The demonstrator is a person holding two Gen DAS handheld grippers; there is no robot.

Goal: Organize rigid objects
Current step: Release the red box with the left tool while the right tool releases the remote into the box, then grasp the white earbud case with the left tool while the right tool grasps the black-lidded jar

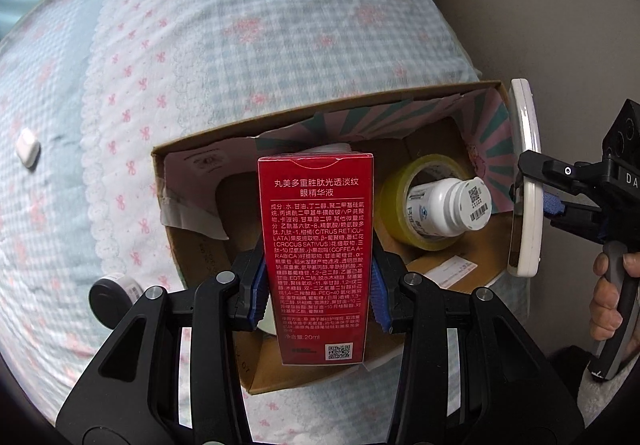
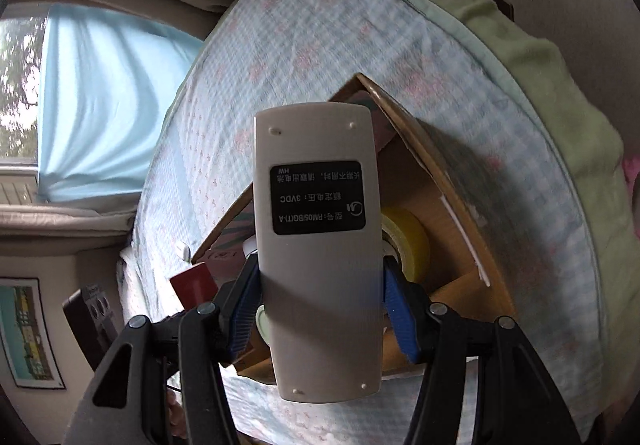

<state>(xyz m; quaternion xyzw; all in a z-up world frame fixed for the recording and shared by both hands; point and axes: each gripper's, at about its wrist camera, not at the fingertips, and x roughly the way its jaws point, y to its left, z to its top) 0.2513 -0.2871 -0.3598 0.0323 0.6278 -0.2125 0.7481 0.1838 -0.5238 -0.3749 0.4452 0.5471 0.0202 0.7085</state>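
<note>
My left gripper [image 1: 318, 291] is shut on a tall red carton [image 1: 316, 253] with white print, held upright over the open cardboard box [image 1: 200, 149] on the bed. Inside the box lie a yellow tape roll [image 1: 394, 205] and a white pill bottle [image 1: 448, 211] resting in its hole. My right gripper [image 2: 320, 309] is shut on a white remote control [image 2: 318, 237], back side up, held above the box's edge [image 2: 432, 161]. The remote [image 1: 526, 181] and the right gripper also show at the right in the left wrist view. The red carton [image 2: 192, 285] shows at lower left in the right wrist view.
The box sits on a checked blue quilt [image 1: 240, 45] with pink flowers. A small white case [image 1: 27, 151] lies on the quilt at far left. A black round-capped jar [image 1: 110, 295] lies left of my left gripper. A wall is right of the bed; a blue curtain [image 2: 100, 93] hangs beyond.
</note>
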